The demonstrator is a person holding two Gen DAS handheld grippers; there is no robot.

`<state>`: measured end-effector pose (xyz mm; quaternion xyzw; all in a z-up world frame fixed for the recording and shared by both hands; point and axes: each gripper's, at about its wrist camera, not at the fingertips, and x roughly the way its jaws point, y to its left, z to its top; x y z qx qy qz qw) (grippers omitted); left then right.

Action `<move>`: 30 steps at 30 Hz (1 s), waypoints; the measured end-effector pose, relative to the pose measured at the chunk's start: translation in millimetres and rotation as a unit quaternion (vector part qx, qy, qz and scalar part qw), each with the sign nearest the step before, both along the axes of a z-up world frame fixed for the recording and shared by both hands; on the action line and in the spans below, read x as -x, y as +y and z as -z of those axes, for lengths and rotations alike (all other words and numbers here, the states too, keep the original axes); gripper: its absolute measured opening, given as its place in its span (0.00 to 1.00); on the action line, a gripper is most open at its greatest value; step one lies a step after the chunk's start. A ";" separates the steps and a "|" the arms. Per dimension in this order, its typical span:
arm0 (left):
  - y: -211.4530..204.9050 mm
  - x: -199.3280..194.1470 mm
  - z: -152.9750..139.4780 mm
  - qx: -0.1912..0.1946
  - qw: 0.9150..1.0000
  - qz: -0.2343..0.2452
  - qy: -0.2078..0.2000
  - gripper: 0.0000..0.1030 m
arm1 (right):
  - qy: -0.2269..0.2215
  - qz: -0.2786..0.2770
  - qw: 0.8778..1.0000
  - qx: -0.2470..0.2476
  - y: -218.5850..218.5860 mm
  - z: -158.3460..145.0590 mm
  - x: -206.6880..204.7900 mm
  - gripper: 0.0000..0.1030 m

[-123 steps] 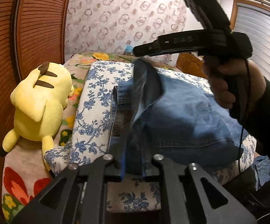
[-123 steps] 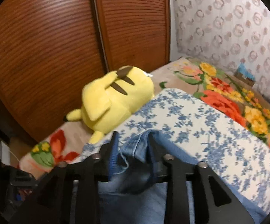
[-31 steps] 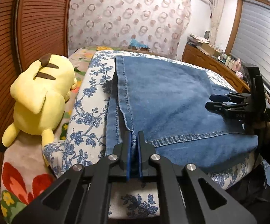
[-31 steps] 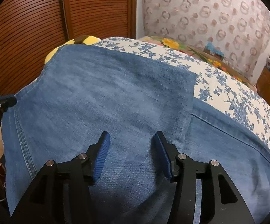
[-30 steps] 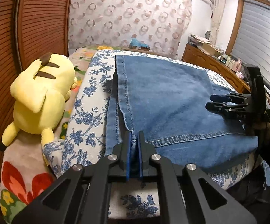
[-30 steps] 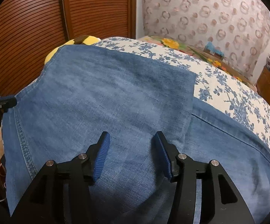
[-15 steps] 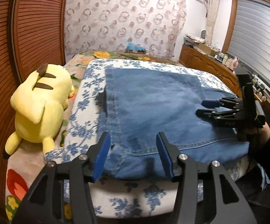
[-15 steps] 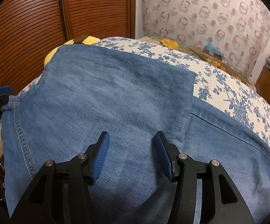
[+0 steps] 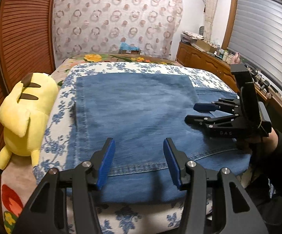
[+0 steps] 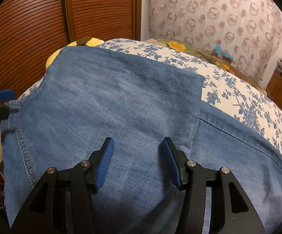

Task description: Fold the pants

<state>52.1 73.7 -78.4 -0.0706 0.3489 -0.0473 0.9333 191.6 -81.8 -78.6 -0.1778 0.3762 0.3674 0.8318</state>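
Floral bedspread (image 9: 121, 67) under folded jeans (image 9: 137, 117); L gripper (image 9: 139, 156) jaws just spread, R gripper (image 10: 137, 156) jaws spread, both empty.

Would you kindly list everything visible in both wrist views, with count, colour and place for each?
Folded blue denim pants: one, blue, flat on the quilt, upper layer doubled over the lower.
Blue-flowered white quilt: one, white and blue, under the pants.
Flowered blanket: one, beige with red and yellow blooms, beneath the quilt.
Yellow plush toy: one, yellow with brown stripes, beside the quilt near the wardrobe.
Slatted wooden wardrobe doors: brown, behind the toy.
Ring-patterned curtain: pale, far wall.
Wooden sideboard: brown, cluttered, under the window blind.
Left gripper: black, blue pads, open above the pants.
Right gripper: same, open over the pants.
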 end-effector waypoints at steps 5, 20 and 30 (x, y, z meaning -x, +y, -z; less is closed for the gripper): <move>-15.4 -6.2 -2.9 -0.003 1.000 0.015 -0.002 0.49 | -0.004 0.004 1.000 -0.004 -0.9 -2.9 3.5 0.52; -83.2 -37.1 -3.8 -0.012 0.997 0.078 0.004 0.49 | -0.051 0.120 0.991 -0.042 -149.4 -57.1 17.6 0.52; -112.0 -53.4 8.9 -0.025 0.995 0.092 0.028 0.49 | -0.021 0.231 0.973 -0.016 -266.2 -43.8 -39.5 0.50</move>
